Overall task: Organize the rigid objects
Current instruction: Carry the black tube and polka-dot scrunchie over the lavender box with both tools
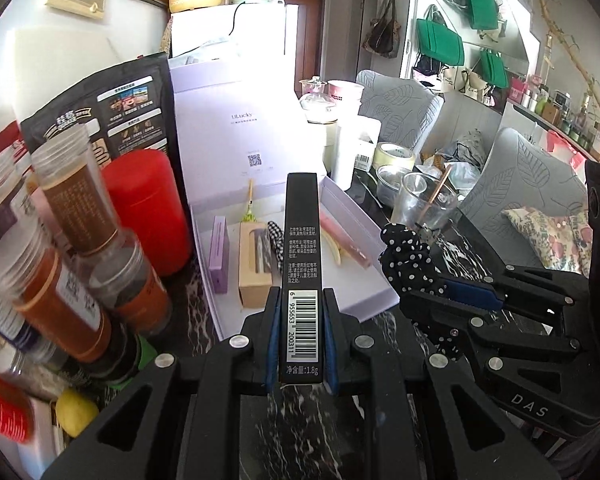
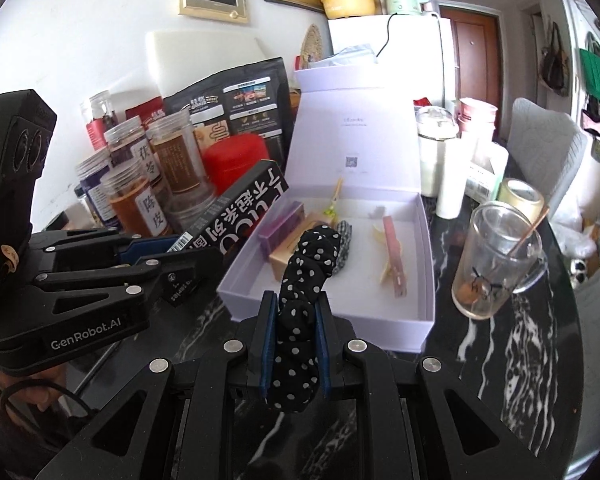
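**A:** What sits at the center of the black marble table point(image 2: 512, 344)?

**B:** An open lilac gift box point(image 2: 416, 320), lid upright at the back. Its tray holds, left to right, a purple carton point(image 1: 220, 256), a tan kraft carton point(image 1: 254, 280), a checked fabric piece point(image 1: 275, 236) and a pink stick point(image 2: 396, 260) lying over pale yellow strips.

**A:** And the left gripper point(image 1: 301, 300)?

**B:** Its blue pads pinch a long black cosmetics carton point(image 1: 302, 260) near the barcode end. The carton runs forward between the fingers and reaches out over the tray's near wall, above the kraft carton.

**A:** The right gripper point(image 2: 297, 308)?

**B:** Closed on a black polka-dot scrunchie point(image 2: 300, 312). The fabric is squeezed between both pads, bulging below them and rising above the fingertips, in front of the tray's near wall. From the left wrist camera, the same gripper point(image 1: 432, 292) stands just right of the tray's near corner.

**A:** The surroundings?

**B:** Left of the box, a red canister point(image 1: 148, 212) stands behind clear spice jars point(image 2: 134, 204); behind them, a black printed pouch point(image 2: 240, 100). Right of the box, a glass mug point(image 2: 496, 264) holds a thin stick, with a tape roll point(image 2: 522, 196) behind it.
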Action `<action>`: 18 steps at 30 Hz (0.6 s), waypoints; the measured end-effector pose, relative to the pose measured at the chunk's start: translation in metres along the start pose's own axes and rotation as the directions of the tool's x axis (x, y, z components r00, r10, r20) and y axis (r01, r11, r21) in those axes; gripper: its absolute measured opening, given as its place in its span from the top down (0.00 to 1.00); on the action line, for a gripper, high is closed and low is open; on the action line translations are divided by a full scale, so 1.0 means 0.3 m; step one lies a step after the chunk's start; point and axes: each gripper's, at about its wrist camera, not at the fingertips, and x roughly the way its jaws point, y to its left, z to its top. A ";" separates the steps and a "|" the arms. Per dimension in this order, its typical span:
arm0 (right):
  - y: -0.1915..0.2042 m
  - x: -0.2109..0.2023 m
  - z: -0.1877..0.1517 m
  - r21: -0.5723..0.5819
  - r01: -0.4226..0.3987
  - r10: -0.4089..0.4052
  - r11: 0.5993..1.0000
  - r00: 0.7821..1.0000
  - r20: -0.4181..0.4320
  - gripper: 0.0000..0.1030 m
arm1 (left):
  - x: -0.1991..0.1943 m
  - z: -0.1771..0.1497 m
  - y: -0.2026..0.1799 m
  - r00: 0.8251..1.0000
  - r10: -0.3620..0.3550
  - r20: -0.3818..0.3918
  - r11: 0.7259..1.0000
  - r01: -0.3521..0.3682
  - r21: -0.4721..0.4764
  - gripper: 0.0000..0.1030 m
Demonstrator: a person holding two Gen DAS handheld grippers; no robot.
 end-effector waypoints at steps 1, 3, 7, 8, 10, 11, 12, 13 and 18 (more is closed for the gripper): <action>-0.006 0.006 0.007 0.000 0.003 -0.003 1.000 1.000 0.000 0.83 | 0.012 0.011 0.003 1.000 -0.002 0.000 1.000 0.002 0.001 0.82; -0.019 0.023 0.026 -0.001 0.008 -0.008 1.000 1.000 -0.003 0.83 | 0.034 0.029 0.009 1.000 -0.004 -0.002 1.000 0.004 -0.001 0.82; -0.047 0.059 0.069 -0.001 0.017 -0.017 1.000 1.000 -0.003 0.83 | 0.081 0.073 0.021 1.000 -0.004 -0.008 1.000 0.004 0.000 0.82; -0.053 0.065 0.077 -0.001 0.019 -0.019 1.000 1.000 -0.002 0.83 | 0.090 0.081 0.022 1.000 -0.003 -0.009 1.000 0.003 0.000 0.82; -0.068 0.082 0.098 -0.003 0.024 -0.024 1.000 1.000 0.000 0.83 | 0.115 0.103 0.027 1.000 -0.009 -0.013 1.000 0.009 0.001 0.82; -0.073 0.088 0.105 -0.004 0.025 -0.025 1.000 1.000 0.001 0.83 | 0.125 0.113 0.028 1.000 -0.012 -0.014 1.000 0.012 0.003 0.82; -0.080 0.095 0.113 -0.005 0.027 -0.027 1.000 1.000 0.001 0.83 | 0.137 0.125 0.030 1.000 -0.014 -0.013 1.000 0.014 0.006 0.82; -0.086 0.104 0.121 -0.007 0.029 -0.029 1.000 1.000 0.000 0.83 | 0.145 0.131 0.030 1.000 -0.015 -0.013 1.000 0.016 0.007 0.82; -0.117 0.146 0.160 -0.014 0.043 -0.043 0.999 0.999 -0.003 0.83 | 0.192 0.172 0.045 1.000 -0.024 -0.016 1.000 0.024 0.003 0.82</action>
